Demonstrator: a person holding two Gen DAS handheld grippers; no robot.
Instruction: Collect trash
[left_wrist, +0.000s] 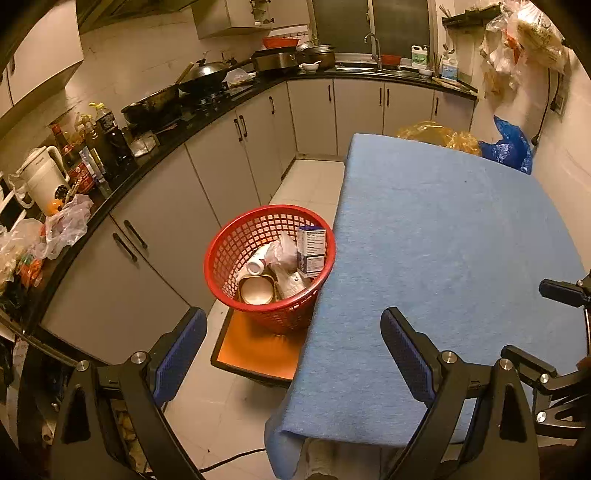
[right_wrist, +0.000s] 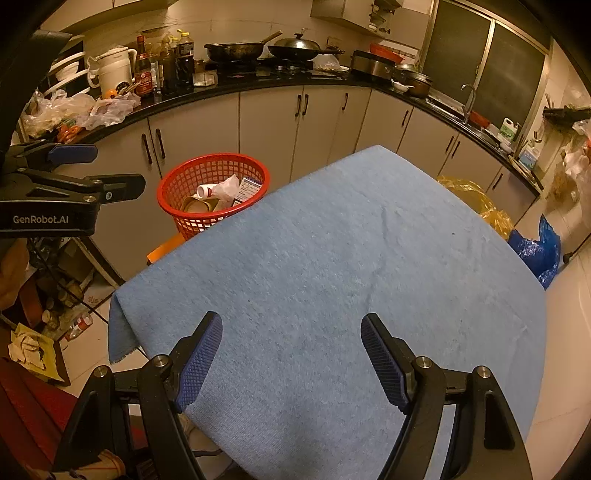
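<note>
Beside the blue-covered surface (left_wrist: 443, 236), the red basket (left_wrist: 236, 240) already holds the trash (left_wrist: 284, 254). Both the left gripper (left_wrist: 293, 354) and right gripper (right_wrist: 291, 354) hang released, empty. Nudging the basket off its orange stool (left_wrist: 255, 347) could spill everything.

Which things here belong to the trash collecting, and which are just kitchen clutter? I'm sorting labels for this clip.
Belongs to the job:
red basket
small box, white bottle, crumpled plastic inside it
blue-covered table

Just lying about:
woks on the stove
white kettle
sauce bottles
blue plastic bag
</note>
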